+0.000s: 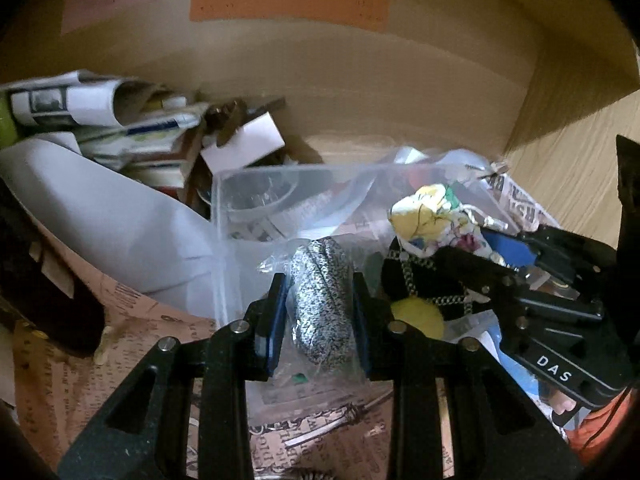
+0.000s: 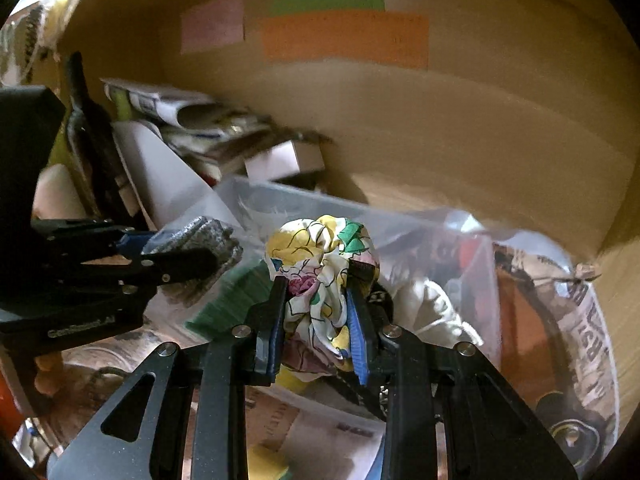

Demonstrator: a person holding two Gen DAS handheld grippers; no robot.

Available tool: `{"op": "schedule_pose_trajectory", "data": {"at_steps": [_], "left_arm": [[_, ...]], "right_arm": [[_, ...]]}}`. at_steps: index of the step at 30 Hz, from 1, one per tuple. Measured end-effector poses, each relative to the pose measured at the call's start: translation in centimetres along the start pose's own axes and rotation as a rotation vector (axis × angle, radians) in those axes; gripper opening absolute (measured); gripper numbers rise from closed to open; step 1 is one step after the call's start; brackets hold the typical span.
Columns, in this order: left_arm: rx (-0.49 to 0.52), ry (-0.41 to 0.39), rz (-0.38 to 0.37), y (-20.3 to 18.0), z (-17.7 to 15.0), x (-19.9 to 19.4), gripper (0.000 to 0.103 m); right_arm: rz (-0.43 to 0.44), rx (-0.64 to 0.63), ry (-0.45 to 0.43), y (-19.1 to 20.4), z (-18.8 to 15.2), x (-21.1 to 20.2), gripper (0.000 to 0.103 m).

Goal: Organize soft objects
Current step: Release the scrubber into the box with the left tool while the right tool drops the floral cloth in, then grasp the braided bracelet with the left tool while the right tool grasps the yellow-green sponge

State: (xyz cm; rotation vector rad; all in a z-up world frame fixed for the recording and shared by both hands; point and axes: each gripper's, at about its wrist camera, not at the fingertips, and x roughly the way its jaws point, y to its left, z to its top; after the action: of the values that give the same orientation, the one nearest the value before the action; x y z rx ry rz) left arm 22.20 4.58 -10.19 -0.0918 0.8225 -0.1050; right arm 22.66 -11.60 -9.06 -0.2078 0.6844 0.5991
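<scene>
Cardboard box (image 1: 360,92) interior, cluttered. Left gripper (image 1: 320,308) clamped on bagged speckled cloth roll (image 1: 322,300); right gripper (image 2: 316,304) clamped on floral fabric (image 2: 320,264). Neither placed yet; sorting looks early.

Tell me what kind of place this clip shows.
Probably the inside of a cluttered cardboard storage box: brown walls with colored labels, rolled papers, and a clear plastic bag of soft items.

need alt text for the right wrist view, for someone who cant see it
The right gripper is shut on a crumpled floral cloth over a clear plastic bag of clutter. At left, the left gripper grips a speckled grey bundle; a cardboard wall with coloured labels stands behind.
</scene>
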Motion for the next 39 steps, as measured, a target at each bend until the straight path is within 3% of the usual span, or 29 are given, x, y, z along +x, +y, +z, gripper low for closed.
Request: {"op": "schedule_pose_trajectory", "data": {"at_steps": [4, 6, 10, 14, 17, 22, 25, 32, 39], "left_arm": [[0.012, 0.011, 0.006, 0.0, -0.1, 0.3, 0.030], [0.016, 0.014, 0.003, -0.2, -0.1, 0.0, 0.032], [0.005, -0.015, -0.005, -0.2, -0.1, -1.5, 0.047], [-0.002, -0.071, -0.001, -0.1, -0.1, -3.8, 0.052], [0.005, -0.133, 0.018, -0.3, -0.3, -6.1, 0.064], [0.007, -0.207, 0.036, -0.3, -1.3, -9.5, 0.085], [-0.004, -0.214, 0.036, -0.2, -2.4, -10.8, 0.099], [-0.023, -0.135, 0.072, 0.2, -5.6, -10.5, 0.101], [-0.020, -0.012, 0.094, 0.7, -9.3, -8.1, 0.101]], "right_arm": [[-0.023, -0.006, -0.003, -0.2, -0.1, 0.2, 0.028], [-0.028, -0.013, -0.004, -0.1, -0.1, 0.2, 0.037], [-0.047, -0.035, -0.021, 0.4, 0.0, -0.3, 0.054], [-0.076, -0.056, -0.067, 0.8, 0.3, -1.8, 0.069], [-0.105, -0.045, -0.120, 1.0, 0.3, -3.6, 0.087], [-0.101, -0.017, -0.162, 1.1, -0.3, -6.4, 0.090], [-0.099, -0.011, -0.179, 1.4, -0.8, -7.7, 0.100], [-0.077, 0.010, -0.171, 2.3, -3.3, -9.2, 0.103], [-0.018, 0.056, -0.042, 2.8, -6.8, -6.8, 0.103]]}}
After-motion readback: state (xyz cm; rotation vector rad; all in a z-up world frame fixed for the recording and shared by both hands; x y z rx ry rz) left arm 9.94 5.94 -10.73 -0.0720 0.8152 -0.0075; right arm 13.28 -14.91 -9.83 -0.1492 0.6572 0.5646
